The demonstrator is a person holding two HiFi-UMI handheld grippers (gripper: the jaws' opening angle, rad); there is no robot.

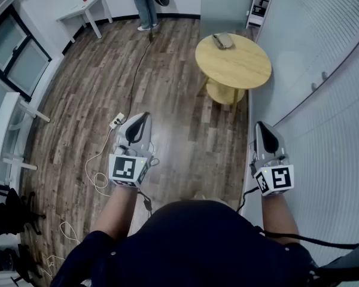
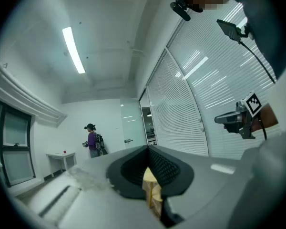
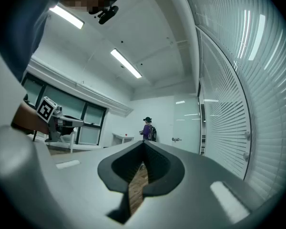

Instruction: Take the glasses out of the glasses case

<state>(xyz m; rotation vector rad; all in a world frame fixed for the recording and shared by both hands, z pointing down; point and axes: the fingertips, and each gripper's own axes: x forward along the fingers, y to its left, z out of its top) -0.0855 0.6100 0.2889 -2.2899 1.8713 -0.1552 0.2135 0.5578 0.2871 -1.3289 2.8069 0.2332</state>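
Observation:
A tan glasses case (image 1: 223, 40) lies shut on the far side of a round wooden table (image 1: 239, 67), well ahead of both grippers. No glasses show. In the head view my left gripper (image 1: 145, 115) is held over the wood floor, far short of the table, with its jaws shut on nothing. My right gripper (image 1: 261, 125) hangs to the right, near the wall of blinds, also shut and empty. In the left gripper view the left gripper (image 2: 148, 148) points across the room, with a sliver of the yellow table (image 2: 150, 179) in the gap. The right gripper (image 3: 144, 142) points the same way.
A person in a purple top (image 1: 142, 2) stands at the far end by a small white table (image 1: 84, 11). A cable (image 1: 137, 70) runs across the floor to a power strip (image 1: 118, 121). A white desk (image 1: 6, 130) stands left; a blinds wall (image 1: 323, 70) curves along the right.

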